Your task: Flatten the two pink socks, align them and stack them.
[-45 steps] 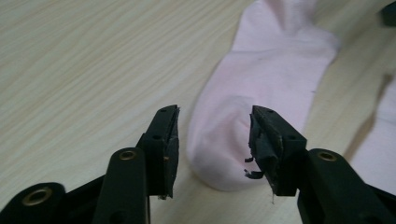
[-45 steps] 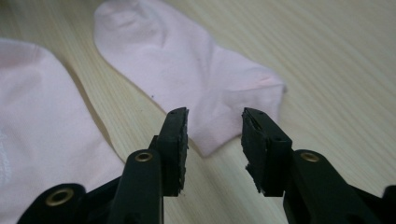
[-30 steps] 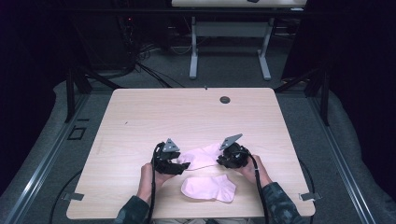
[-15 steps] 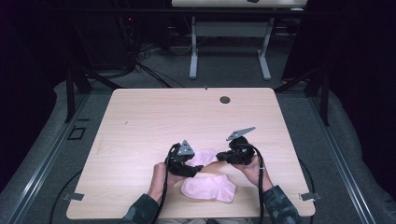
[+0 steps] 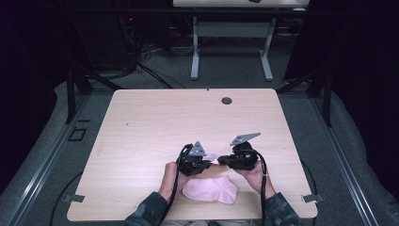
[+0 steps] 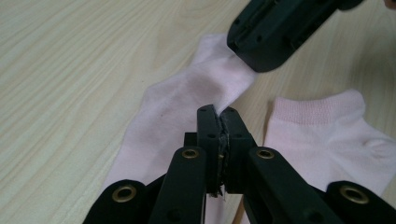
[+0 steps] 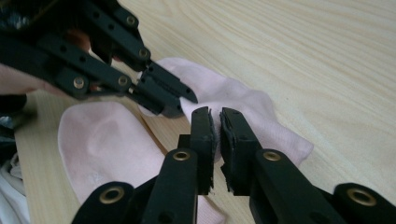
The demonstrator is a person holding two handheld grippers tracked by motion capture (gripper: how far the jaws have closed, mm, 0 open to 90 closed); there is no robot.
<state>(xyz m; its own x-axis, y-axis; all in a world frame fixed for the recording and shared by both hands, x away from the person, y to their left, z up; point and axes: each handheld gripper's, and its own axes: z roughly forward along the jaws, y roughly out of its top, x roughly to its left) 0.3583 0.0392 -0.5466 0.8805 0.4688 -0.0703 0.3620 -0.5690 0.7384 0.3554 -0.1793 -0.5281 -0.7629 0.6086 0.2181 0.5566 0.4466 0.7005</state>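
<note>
Socks, pale pink, two of them, near the table's (image 5: 141, 141) front edge. Farther sock (image 6: 187, 93) stretched between both tools, lifted at its middle fold. Left tool (image 6: 218, 126) pressed together on that fold, fabric pinched between its tips. Right tool (image 7: 215, 126) just beside the left, jaws nearly closed with thin pink cloth caught in the narrow gap, gripping the same sock. Second sock (image 5: 211, 190) flat on the wood, just nearer the front edge than the held sock, ribbed cuff visible in the left gripper view. Both tools almost touching above the held sock.
</note>
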